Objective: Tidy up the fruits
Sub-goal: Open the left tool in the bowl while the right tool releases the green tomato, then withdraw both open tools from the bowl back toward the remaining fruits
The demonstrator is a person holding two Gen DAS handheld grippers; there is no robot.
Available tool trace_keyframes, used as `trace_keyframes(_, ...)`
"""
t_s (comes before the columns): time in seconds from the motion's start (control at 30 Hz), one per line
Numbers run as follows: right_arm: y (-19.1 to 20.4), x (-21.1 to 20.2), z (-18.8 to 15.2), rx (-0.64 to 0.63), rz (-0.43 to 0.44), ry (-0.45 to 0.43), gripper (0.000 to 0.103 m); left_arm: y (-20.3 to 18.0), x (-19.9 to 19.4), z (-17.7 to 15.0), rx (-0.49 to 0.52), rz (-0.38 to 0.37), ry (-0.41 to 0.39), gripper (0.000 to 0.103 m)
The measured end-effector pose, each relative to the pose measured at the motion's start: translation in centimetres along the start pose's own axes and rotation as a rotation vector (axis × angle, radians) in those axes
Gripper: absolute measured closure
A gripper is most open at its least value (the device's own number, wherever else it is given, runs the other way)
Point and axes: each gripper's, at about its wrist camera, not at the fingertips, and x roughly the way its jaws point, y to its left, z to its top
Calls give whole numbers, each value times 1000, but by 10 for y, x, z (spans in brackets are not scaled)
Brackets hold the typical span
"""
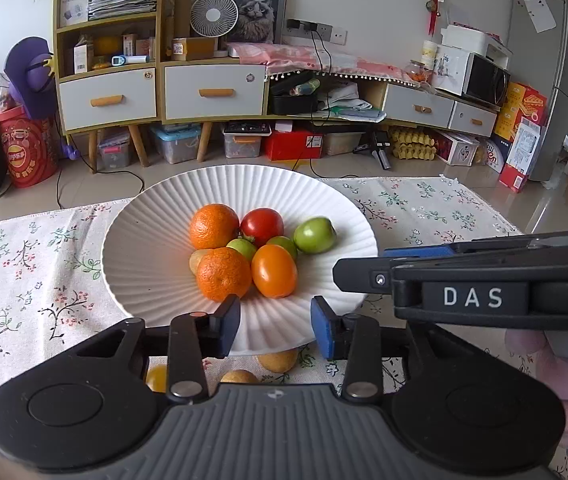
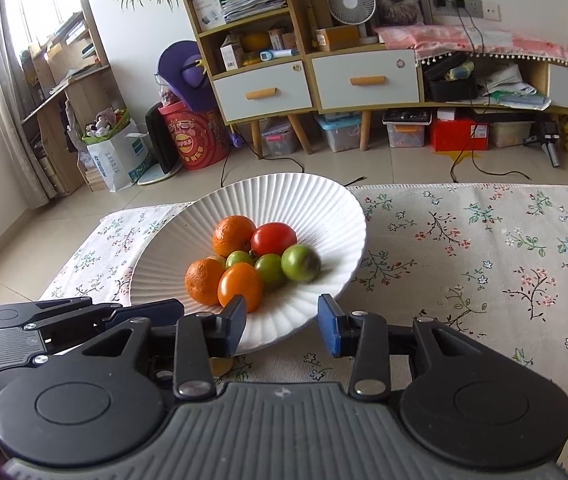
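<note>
We can read "DAS" in white capitals on the black body of the right hand-held gripper [image 1: 358, 276]; other labels are too blurred for us.

Left tool [image 1: 275, 326] fingers spread, right tool [image 2: 282, 325] likewise, seemingly both empty

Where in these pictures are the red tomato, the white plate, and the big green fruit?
red tomato [image 1: 262, 226]: left wrist view, middle of its skin.
white plate [image 1: 156, 216]: left wrist view, bare ribbed wall.
big green fruit [image 2: 300, 263]: right wrist view, its centre.
</note>
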Motion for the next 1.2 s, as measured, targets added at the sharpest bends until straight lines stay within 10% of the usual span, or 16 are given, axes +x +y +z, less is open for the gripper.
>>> trace_keyframes(1.2, 16, -20, -23, -88, -9, 17, 6, 35, -47, -27, -9, 76, 32, 2)
